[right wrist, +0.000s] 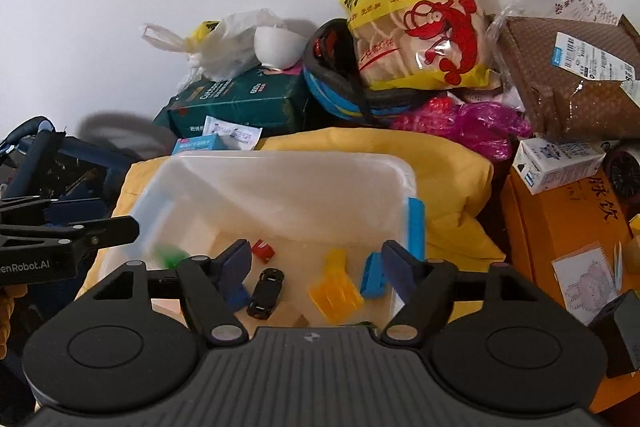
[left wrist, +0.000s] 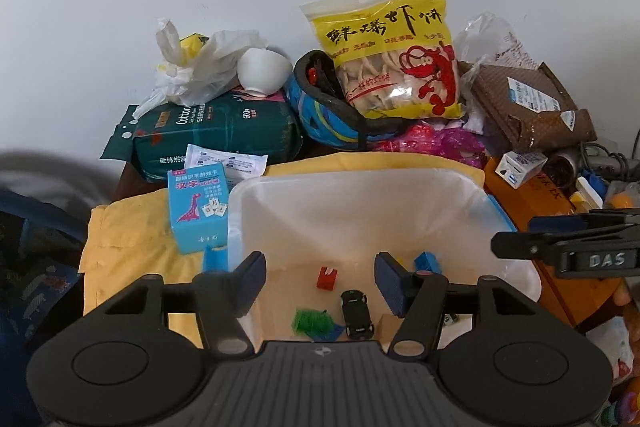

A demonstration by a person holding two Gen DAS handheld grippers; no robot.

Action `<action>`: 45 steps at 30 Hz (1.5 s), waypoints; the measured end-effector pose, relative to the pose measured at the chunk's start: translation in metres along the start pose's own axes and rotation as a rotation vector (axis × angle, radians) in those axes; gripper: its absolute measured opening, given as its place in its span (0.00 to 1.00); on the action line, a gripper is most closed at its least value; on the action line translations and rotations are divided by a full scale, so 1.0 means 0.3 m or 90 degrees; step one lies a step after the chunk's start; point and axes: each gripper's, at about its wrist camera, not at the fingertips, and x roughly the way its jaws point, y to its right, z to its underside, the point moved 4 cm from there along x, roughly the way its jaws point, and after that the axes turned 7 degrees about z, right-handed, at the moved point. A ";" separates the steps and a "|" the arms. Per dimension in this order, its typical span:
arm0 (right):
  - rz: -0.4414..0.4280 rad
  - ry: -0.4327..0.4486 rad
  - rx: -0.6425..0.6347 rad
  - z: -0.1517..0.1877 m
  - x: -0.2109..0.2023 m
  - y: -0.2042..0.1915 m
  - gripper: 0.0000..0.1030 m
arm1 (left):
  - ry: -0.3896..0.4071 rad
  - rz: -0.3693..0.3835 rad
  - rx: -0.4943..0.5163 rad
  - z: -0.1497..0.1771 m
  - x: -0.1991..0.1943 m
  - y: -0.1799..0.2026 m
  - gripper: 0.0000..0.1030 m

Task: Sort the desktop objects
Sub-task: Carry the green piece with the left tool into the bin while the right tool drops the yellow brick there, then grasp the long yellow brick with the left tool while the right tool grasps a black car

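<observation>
A clear plastic bin (left wrist: 360,187) sits on a yellow cloth (left wrist: 132,227); it also shows in the right wrist view (right wrist: 288,175). Inside lie a black toy car (left wrist: 356,313), a red block (left wrist: 327,278), a green piece (left wrist: 312,321) and a blue block (left wrist: 428,261). The right wrist view adds a yellow clip (right wrist: 334,287), the car (right wrist: 266,293) and the red block (right wrist: 264,249). My left gripper (left wrist: 320,279) is open and empty above the bin's near side. My right gripper (right wrist: 316,269) is open and empty over the bin.
Behind the bin stand a yellow shrimp-cracker bag (left wrist: 396,59), a blue helmet (left wrist: 332,107), a green cotton-tissue pack (left wrist: 216,135), a white bowl (left wrist: 264,69) and a brown parcel (left wrist: 528,103). A blue card box (left wrist: 198,211) lies at left. An orange box (right wrist: 560,227) is at right.
</observation>
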 end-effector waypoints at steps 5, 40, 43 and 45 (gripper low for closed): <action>-0.017 0.040 -0.018 0.086 -0.078 0.006 0.72 | 0.033 -0.001 0.048 0.118 -0.088 0.011 0.62; -0.089 -0.019 -0.285 0.861 -0.170 -0.209 0.34 | -0.117 0.089 0.036 0.976 -0.154 0.350 0.62; -0.071 -0.034 -0.266 0.877 -0.178 -0.142 0.33 | -0.121 0.087 0.033 0.970 -0.130 0.348 0.59; -0.053 -0.056 -0.237 0.901 -0.185 -0.083 0.31 | -0.118 0.088 0.043 0.967 -0.127 0.350 0.56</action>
